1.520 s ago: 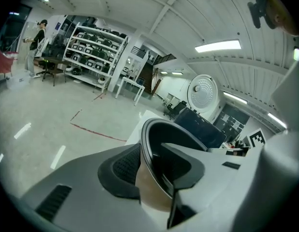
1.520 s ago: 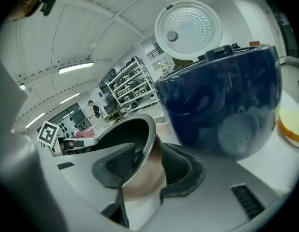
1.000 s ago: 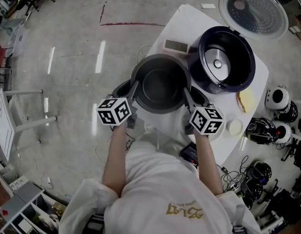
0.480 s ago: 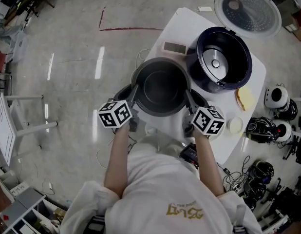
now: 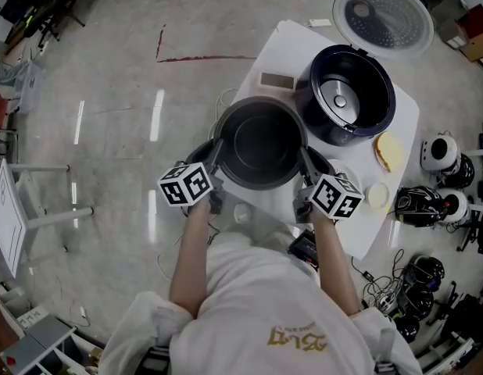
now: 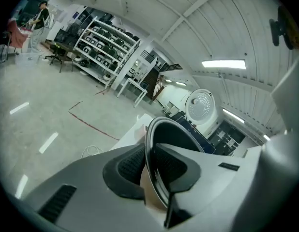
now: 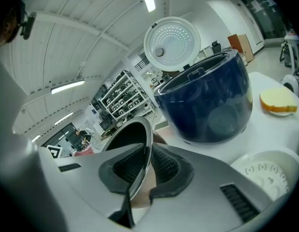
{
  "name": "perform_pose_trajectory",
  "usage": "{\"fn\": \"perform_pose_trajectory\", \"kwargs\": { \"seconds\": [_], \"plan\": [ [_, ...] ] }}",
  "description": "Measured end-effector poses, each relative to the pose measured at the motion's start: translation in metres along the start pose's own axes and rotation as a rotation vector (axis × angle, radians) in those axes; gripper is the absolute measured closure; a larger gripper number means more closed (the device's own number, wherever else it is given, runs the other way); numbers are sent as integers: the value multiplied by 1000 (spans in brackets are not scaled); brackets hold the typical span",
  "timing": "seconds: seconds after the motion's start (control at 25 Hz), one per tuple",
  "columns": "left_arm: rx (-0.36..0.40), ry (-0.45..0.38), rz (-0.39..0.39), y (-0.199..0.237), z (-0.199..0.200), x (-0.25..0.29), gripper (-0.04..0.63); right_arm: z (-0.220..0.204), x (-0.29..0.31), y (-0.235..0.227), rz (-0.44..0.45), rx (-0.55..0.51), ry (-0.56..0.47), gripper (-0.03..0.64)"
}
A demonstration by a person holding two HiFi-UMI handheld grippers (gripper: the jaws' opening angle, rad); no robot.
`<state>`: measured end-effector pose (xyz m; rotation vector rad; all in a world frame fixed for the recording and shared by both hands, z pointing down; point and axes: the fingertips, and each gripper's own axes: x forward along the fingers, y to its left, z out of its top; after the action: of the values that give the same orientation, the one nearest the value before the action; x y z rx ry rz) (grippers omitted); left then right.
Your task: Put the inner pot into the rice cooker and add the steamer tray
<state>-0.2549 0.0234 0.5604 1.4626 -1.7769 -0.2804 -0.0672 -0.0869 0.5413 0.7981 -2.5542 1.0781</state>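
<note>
The left gripper and the right gripper are holding the pot between them, one at each side of its rim. In the left gripper view the left gripper is pinching the thin rim of the pot, one pad inside the wall and one outside, and its jaws are closing with the pads pressing on the metal. In the right gripper view the right gripper is doing the same on the opposite side of the pot: its jaws are closing, clamping the rim.

The pot is sitting mouth up, its axis standing upright and its dark hollow facing the head camera. Being round, it is showing no long side; the line across it is running from one gripper to the other.

The cooker is standing on the table ahead of the right gripper and to its right, near the pot but apart from it, with its lid standing open beyond it. From the right gripper, the cooker is rising just past the pot. The tray is lying on the table just right of the right gripper.
</note>
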Motion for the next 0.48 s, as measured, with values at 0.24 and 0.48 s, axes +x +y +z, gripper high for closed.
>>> {"fn": "perform_pose_trajectory", "kwargs": {
  "seconds": [0.24, 0.48],
  "plan": [
    [3, -19, -35, -12, 8, -7, 515, 11, -15, 10, 9, 6, -48, 560],
    [7, -52, -74, -26, 18, -17, 517, 21, -32, 22, 23, 4, -102, 561]
  ]
}}
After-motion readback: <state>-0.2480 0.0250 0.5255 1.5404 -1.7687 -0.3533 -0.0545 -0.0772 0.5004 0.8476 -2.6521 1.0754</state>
